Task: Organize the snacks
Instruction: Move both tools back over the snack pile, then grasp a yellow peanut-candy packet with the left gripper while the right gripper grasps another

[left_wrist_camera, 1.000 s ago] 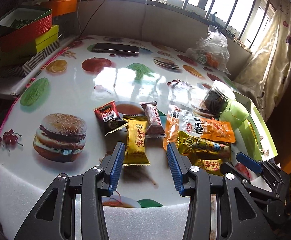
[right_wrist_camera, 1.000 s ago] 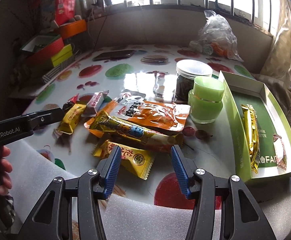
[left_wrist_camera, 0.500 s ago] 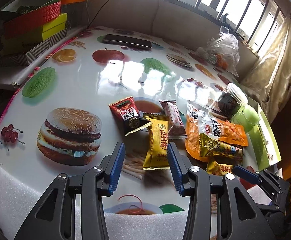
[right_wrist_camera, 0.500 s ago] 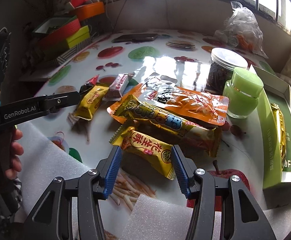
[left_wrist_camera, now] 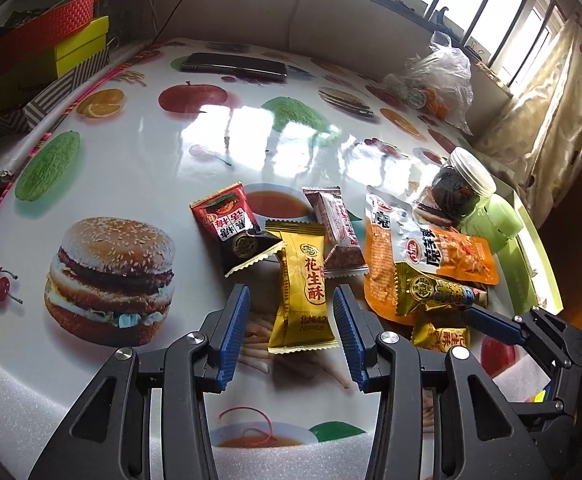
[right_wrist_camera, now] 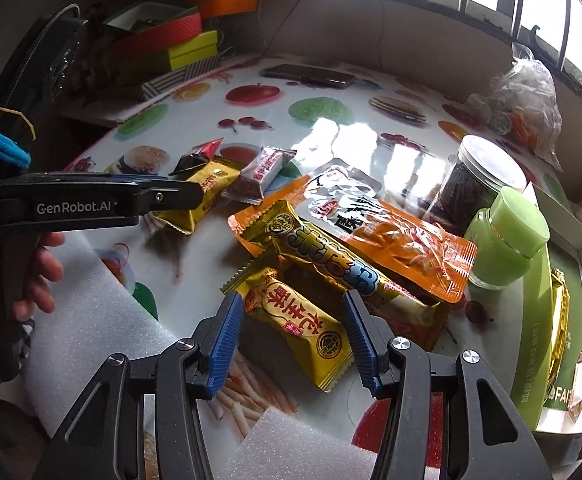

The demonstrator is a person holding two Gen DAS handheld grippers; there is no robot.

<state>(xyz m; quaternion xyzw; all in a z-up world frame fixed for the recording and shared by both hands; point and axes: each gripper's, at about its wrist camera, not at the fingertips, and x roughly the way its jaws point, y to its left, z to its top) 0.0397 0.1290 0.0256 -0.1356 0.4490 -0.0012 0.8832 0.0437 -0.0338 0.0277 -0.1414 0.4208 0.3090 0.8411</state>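
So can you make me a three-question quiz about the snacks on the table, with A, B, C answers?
1. Where does the green jar stand?
A. beside the clear jar
B. on the phone
C. inside the orange bowl

2. What colour are the gripper pads?
A. red
B. blue
C. white

3. How is the left gripper?
A. shut on a snack
B. open, a yellow peanut candy between its fingers
C. holding a jar

Answers: 1 A, it stands beside the clear jar, in front of it. 2 B, the ribbed pads are blue. 3 B, gaps show each side of the yellow peanut candy.
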